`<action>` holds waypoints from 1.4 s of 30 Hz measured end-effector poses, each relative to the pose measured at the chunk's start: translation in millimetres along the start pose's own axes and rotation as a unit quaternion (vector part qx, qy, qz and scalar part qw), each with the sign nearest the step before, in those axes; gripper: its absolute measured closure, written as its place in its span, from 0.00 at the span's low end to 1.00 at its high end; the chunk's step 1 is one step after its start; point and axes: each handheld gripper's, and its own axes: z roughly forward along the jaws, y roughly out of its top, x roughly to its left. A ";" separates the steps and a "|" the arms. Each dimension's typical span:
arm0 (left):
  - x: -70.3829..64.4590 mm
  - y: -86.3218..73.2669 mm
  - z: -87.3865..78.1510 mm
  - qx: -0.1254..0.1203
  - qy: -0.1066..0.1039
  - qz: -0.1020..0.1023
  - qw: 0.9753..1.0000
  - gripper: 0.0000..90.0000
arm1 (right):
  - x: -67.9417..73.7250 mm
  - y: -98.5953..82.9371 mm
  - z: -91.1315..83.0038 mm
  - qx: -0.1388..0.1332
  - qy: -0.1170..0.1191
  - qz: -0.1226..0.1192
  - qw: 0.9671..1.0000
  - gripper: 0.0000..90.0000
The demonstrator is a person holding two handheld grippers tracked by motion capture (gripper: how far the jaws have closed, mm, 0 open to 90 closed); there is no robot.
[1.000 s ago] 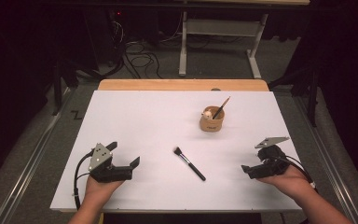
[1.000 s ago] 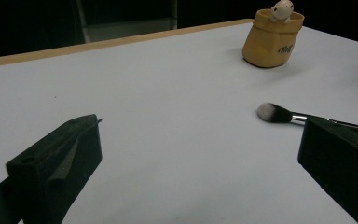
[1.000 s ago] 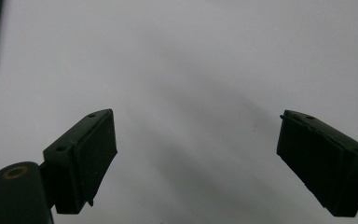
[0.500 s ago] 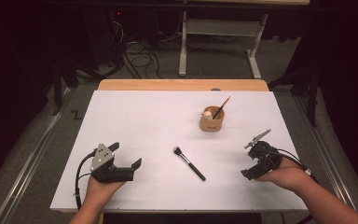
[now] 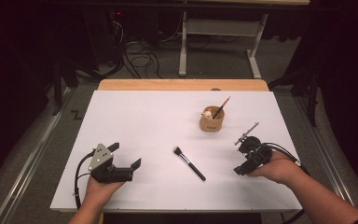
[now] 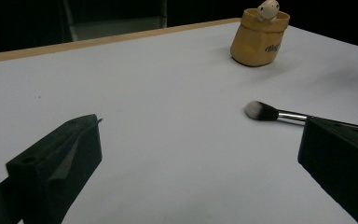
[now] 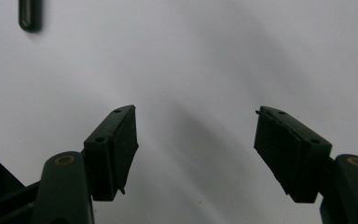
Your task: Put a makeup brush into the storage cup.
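Nothing picked up yet — slim black-handled makeup brush [image 5: 189,163] flat on white tabletop [image 5: 140,121] btwn both hands, tan pouch-shaped holder [image 5: 212,122] w/ one brush already in, left gripper [image 5: 129,166] & right gripper [image 7: 196,140] jaws wide, empty — grab & drop-in left.

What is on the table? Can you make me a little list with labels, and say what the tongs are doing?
Table: white table top with a wooden strip along the far edge
Loose thing: makeup brush lying flat, bristles toward the far left
Holder: tan cup with a small white figure on its rim and one brush standing in it
Left tongs: open, holding nothing, left of the makeup brush
Right tongs: open, holding nothing, pointed down at the table, right of the makeup brush
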 end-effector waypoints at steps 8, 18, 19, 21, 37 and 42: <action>-0.6 -0.8 0.8 -0.002 0.001 0.006 1.000 0.00 | 15.6 17.9 -0.3 -0.003 -0.002 -0.001 1.000 0.40; -0.4 -0.7 -0.5 -0.005 0.001 0.008 1.000 0.00 | 32.6 41.9 8.5 -0.005 0.013 -0.025 1.000 0.39; -0.5 -0.6 -0.7 -0.005 0.001 0.009 1.000 0.00 | 34.2 43.6 8.9 -0.002 0.014 -0.028 1.000 0.40; -0.9 -0.3 -1.4 -0.009 0.001 0.010 1.000 0.00 | 39.1 48.2 11.7 0.002 0.019 -0.036 0.999 0.40; -2.7 0.6 -4.0 -0.016 -0.001 0.020 1.000 0.00 | 66.3 77.8 29.5 0.012 0.031 -0.069 0.997 0.40; -2.6 0.8 -4.3 -0.016 -0.002 0.022 1.000 0.00 | 71.8 85.9 33.1 0.012 0.037 -0.074 0.996 0.42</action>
